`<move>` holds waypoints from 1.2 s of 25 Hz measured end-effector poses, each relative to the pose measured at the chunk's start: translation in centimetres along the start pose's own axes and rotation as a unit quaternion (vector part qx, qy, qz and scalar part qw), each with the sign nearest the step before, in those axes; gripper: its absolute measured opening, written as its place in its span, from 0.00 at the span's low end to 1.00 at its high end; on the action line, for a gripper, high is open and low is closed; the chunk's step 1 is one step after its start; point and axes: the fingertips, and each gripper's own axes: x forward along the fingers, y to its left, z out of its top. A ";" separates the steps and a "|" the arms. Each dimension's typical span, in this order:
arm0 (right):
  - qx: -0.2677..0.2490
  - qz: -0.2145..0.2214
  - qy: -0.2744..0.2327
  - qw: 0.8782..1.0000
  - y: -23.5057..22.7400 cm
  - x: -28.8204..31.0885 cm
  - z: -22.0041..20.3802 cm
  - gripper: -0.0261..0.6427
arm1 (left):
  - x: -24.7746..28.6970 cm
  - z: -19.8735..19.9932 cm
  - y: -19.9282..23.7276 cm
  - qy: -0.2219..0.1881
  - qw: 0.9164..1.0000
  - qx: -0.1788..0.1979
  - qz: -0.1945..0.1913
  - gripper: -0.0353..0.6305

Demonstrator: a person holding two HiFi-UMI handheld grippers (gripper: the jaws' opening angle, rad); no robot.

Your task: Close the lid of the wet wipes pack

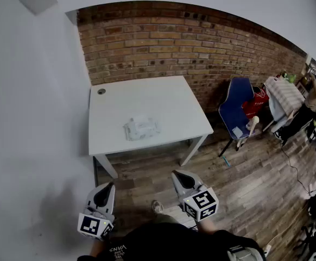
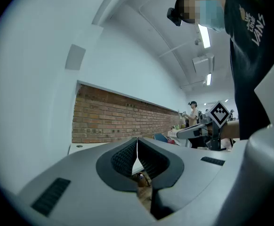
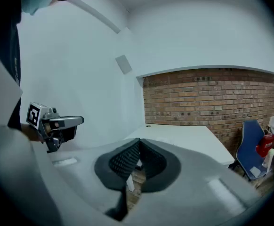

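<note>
Wet wipes pack [image 1: 141, 128] lies mid-desk [image 1: 169, 99] in my head view, well ahead of my left gripper [image 1: 108, 186] and right gripper [image 1: 176, 174]. Left gripper view: I see its jaws pressed together, gripping nothing. Right gripper view: jaws likewise closed and empty.

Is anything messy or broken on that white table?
Nothing stands out. The wet wipes pack lies flat near the middle of the table, and nothing is spilled around it. From this far away, you cannot tell whether it is open or closed.
</note>
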 end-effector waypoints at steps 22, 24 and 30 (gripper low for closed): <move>0.010 0.024 -0.043 0.999 -7.1 5.3 2.1 0.03 | 8.3 0.3 1.3 -0.013 1.000 -0.005 0.028 0.06; 0.009 0.030 -0.042 0.999 -7.8 5.9 2.2 0.03 | 9.1 0.2 1.4 -0.013 0.999 -0.006 0.034 0.06; 0.001 0.046 -0.043 0.998 -10.0 7.5 2.6 0.03 | 11.7 0.1 1.6 -0.022 0.998 -0.008 0.051 0.06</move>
